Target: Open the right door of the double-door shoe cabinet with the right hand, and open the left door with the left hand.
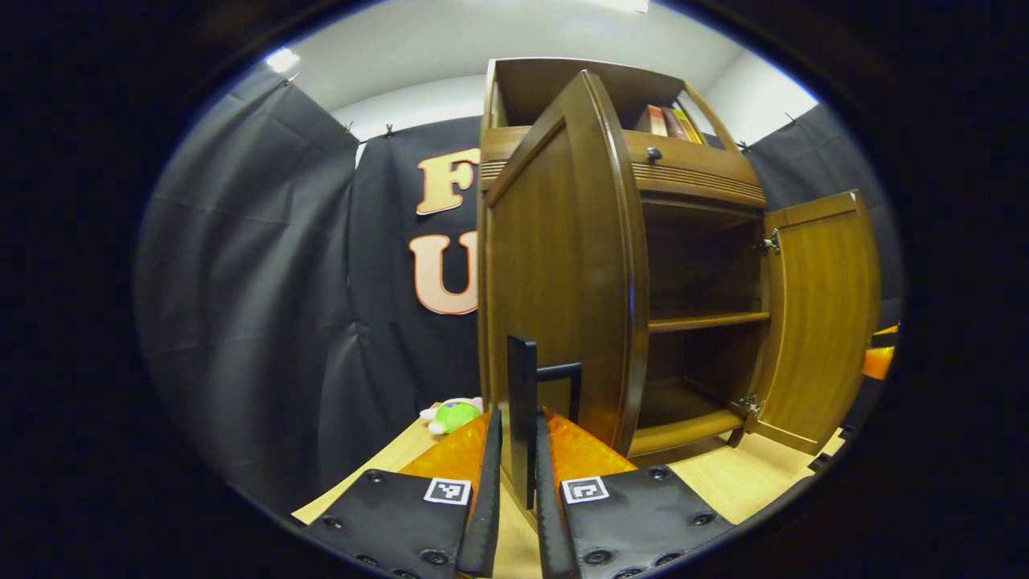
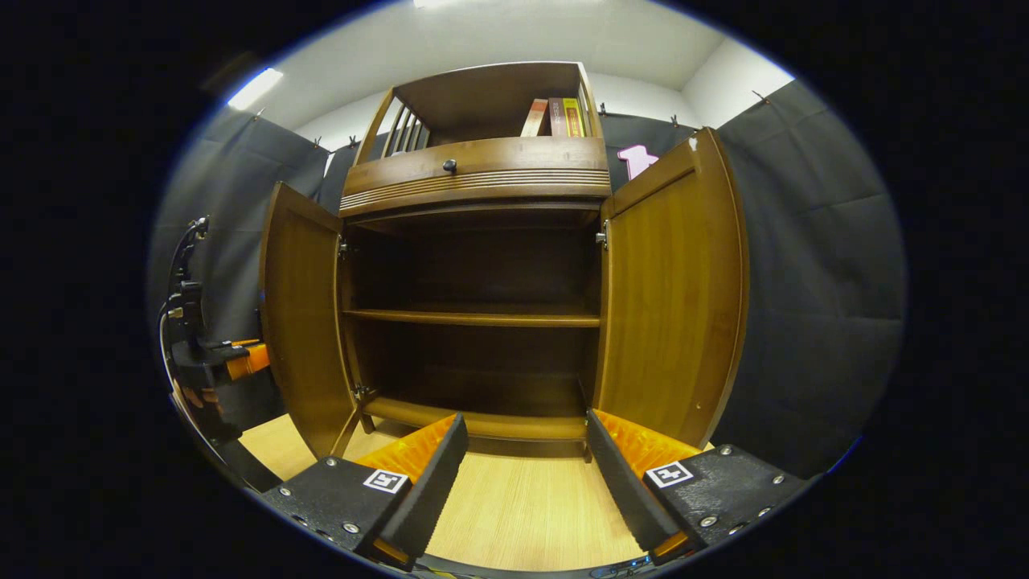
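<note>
Black cloth is hanging around the booth, with a white wall and ceiling showing above it. Standing on a pale wooden floor [image 2: 514,515] is the cabinet [image 2: 482,181], its top shelf holding a few books [image 2: 559,117] and a small knob [image 2: 449,166] sitting on the band below them. Both doors are standing open, showing a dark inside with one middle shelf [image 2: 474,318].

In the right gripper view, the left door [image 2: 301,322] is swinging out at the left side and the right door [image 2: 671,297] at the right side. The right gripper [image 2: 526,474] is hovering low in front of the opening, its jaws spread wide and holding nothing.

In the left gripper view, the left door [image 1: 563,273] is looming close, edge toward the camera, with the right door [image 1: 820,322] open farther off. The left gripper [image 1: 518,482] is closing narrowly on the door's dark handle [image 1: 522,402], which is standing between the two fingers; both look to be pressing on it.

A green plush toy [image 1: 453,415] is lying on the floor beside the cabinet's left side. The left gripper and the hand holding it are also appearing at the left edge of the right gripper view, beside the left door.
</note>
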Action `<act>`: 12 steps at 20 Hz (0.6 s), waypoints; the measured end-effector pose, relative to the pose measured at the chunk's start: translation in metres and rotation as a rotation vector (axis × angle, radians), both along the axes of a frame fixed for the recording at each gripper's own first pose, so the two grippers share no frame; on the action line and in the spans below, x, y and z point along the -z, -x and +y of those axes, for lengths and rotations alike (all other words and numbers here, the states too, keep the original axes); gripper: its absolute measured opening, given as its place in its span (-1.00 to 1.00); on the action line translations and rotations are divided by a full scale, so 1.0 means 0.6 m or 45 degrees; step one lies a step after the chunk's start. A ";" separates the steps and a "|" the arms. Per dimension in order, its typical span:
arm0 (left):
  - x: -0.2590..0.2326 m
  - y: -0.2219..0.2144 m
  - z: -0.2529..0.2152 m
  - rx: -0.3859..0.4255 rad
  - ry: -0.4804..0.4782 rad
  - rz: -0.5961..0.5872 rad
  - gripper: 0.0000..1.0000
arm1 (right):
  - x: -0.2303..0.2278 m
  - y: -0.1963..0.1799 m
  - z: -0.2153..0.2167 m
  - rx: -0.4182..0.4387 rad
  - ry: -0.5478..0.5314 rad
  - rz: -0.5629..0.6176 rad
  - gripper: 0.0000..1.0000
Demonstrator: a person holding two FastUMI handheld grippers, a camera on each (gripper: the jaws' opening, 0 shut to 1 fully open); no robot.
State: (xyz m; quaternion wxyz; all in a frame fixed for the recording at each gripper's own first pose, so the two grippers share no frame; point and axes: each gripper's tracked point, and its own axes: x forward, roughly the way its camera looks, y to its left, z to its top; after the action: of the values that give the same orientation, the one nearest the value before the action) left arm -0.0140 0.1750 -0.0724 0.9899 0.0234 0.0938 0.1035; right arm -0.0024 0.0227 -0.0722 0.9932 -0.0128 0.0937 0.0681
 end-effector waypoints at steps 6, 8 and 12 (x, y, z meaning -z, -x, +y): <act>0.003 0.011 0.048 0.146 -0.017 0.004 -0.77 | 0.013 -0.011 0.039 -0.036 0.018 0.023 0.84; 0.001 0.014 0.069 0.210 0.002 0.028 -0.64 | 0.018 -0.020 0.049 -0.039 0.013 0.030 0.84; -0.002 0.012 0.140 0.259 0.048 0.040 -0.74 | 0.018 -0.025 0.068 -0.044 0.011 0.028 0.84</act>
State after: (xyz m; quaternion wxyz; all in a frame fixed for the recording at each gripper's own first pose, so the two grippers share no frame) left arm -0.0213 0.2592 -0.0714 0.9940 0.0159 0.1084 0.0001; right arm 0.0126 0.0636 -0.0827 0.9907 -0.0180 0.1046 0.0851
